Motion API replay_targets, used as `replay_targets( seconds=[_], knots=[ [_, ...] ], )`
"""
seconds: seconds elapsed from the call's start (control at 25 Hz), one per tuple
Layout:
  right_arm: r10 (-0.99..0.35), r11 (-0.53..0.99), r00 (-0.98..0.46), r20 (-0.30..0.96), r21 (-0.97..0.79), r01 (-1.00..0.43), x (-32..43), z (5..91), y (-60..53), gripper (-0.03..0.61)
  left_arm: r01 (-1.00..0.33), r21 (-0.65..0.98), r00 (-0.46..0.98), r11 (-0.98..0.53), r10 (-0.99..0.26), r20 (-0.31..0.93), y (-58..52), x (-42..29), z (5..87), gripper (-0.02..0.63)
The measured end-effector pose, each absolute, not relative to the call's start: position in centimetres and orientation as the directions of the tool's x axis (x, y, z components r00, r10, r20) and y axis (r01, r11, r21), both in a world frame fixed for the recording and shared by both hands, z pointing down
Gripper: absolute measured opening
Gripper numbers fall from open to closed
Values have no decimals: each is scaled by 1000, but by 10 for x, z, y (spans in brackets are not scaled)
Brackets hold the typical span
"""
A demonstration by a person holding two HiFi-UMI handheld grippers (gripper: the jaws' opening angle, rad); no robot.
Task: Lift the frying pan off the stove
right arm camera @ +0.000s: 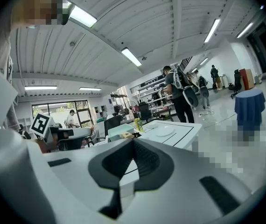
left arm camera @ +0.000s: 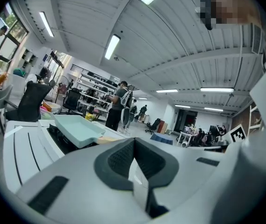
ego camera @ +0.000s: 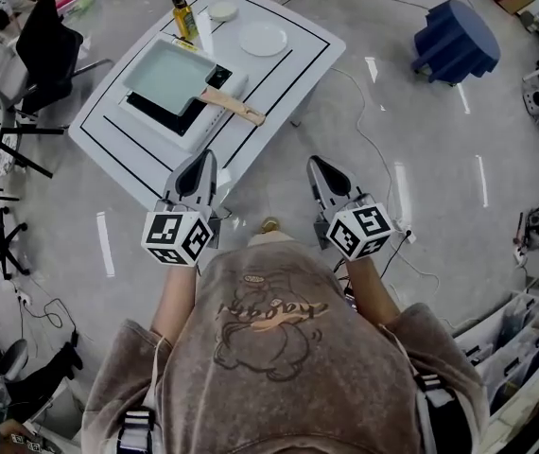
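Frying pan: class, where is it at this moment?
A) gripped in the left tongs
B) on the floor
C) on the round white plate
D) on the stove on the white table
D: the head view shows the frying pan resting on the stove atop the table.

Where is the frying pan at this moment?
In the head view the frying pan sits upper left, on the stove on the table, ahead of the left gripper, with a bottle and plate beyond it.
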State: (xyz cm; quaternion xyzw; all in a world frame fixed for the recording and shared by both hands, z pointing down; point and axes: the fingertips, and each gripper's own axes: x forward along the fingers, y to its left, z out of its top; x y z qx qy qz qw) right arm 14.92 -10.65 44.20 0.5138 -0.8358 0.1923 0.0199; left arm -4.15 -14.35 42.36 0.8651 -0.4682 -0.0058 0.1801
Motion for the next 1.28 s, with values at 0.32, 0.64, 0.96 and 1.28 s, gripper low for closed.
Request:
replay_targets(
  seconds=[0.32,0.64,0.96,1.28],
  knots=[
    [-832,436,-509,218,-309,-845,153,438,-133,-2,-824,310,535,-474,-831,152,-162,-40,419,6],
    [-839,438,-508,192,-316,-842,147,430,-147,-2,-806,318,565,-500,-809,161,-175,-44,416,6],
    [-849,438,-505,154,-327,-837,141,420,-151,3,-780,314,605,-541,-781,158,-183,-45,413,6],
    [-847,445,-510,149,-326,-834,136,419,-154,95,-766,339,620,-546,-767,166,-184,-44,418,6]
  ],
)
